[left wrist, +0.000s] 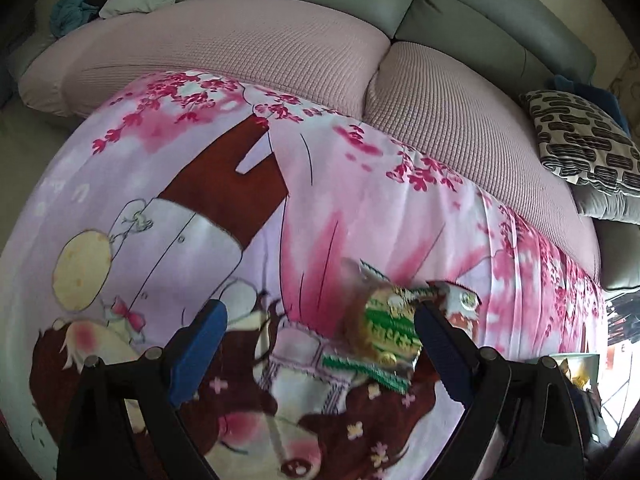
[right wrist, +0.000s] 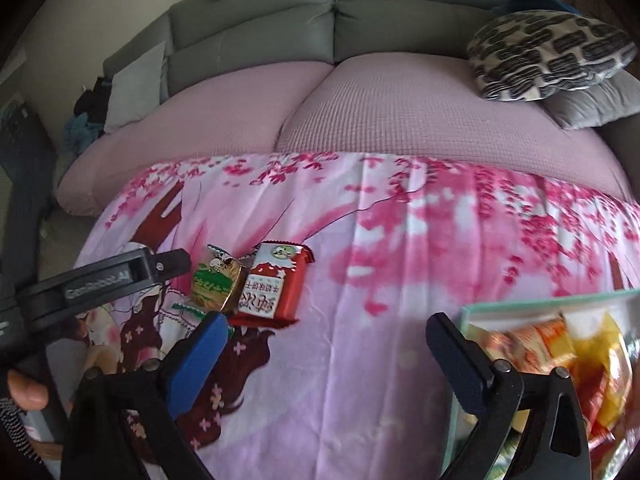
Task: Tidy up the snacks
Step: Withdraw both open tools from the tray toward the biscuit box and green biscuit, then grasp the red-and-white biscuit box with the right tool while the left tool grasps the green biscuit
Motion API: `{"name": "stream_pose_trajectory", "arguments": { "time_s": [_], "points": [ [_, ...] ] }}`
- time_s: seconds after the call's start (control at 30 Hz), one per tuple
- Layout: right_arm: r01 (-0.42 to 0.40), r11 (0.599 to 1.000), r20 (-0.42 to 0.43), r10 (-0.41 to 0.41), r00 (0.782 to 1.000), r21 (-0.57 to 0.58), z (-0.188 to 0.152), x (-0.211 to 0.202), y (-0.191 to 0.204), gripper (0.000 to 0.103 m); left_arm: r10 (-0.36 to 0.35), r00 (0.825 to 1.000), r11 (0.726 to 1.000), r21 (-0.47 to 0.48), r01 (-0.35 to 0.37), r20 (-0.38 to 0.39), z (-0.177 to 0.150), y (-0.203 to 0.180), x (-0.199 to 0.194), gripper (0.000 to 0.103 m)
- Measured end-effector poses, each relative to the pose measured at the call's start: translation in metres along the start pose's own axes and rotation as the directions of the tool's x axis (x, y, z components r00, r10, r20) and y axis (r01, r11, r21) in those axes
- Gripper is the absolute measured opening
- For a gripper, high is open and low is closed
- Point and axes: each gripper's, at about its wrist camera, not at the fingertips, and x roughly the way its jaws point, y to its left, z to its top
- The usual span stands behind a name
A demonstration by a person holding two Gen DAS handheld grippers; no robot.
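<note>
Right wrist view: my left gripper (right wrist: 176,264), fingers apart and empty, reaches toward the green-gold snack packet (right wrist: 216,280), which overlaps the red packet (right wrist: 272,284) on the pink blanket (right wrist: 380,280). Right gripper (right wrist: 328,340) spread, empty. Far right, clear bin (right wrist: 520,302) holds orange-yellow packets. Next: straddle green packet, pinch.

Soft, even daylight; no hard shadows on the blanket (right wrist: 380,280). Strong fisheye bowing, corners vignetted black in both of my views. Left view: green snack packet (left wrist: 384,332) smeared by motion blur; a blown-out bright patch at the right edge. Right view: snacks in the clear container (right wrist: 560,360) blurred; my fingers (right wrist: 200,360) stayed sharp.
</note>
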Motion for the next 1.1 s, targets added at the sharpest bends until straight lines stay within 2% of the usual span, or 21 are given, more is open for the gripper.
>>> {"name": "stream_pose_trajectory", "arguments": {
  "time_s": [0.17,0.37,0.57,0.73,1.0,1.07,1.1],
  "points": [
    [0.014,1.0,-0.048,-0.013,0.999,0.003,0.006,0.039,0.009,0.095,0.0,1.0,1.0,0.0,0.0,-0.004,0.007,0.006,0.013,0.095],
    [0.004,1.0,-0.078,-0.005,0.997,-0.005,0.012,0.065,0.02,0.094,-0.003,1.0,1.0,0.003,0.003,-0.015,0.007,0.009,0.022,0.095],
    [0.015,1.0,-0.06,-0.014,0.998,0.016,0.012,0.068,0.01,0.073,-0.029,0.999,0.998,0.047,0.03,-0.022,0.006,-0.004,0.024,0.095],
    [0.011,0.999,-0.063,-0.008,0.998,0.05,0.013,0.064,-0.006,0.048,-0.051,0.998,0.993,0.101,0.055,-0.044,0.0,-0.025,0.027,0.095],
    [0.045,0.998,-0.061,-0.041,0.997,0.054,0.007,0.057,-0.021,0.044,-0.031,0.997,0.987,0.154,0.042,-0.073,-0.009,-0.045,0.036,0.094],
    [0.043,0.998,-0.053,-0.04,0.998,0.045,0.003,0.054,-0.022,0.043,-0.01,0.997,0.986,0.164,0.021,-0.073,-0.011,-0.047,0.038,0.091],
    [0.048,0.998,-0.053,-0.046,0.998,0.038,0.002,0.053,-0.021,0.043,0.014,0.997,0.985,0.171,-0.001,-0.072,-0.012,-0.048,0.039,0.086]
  ]
}}
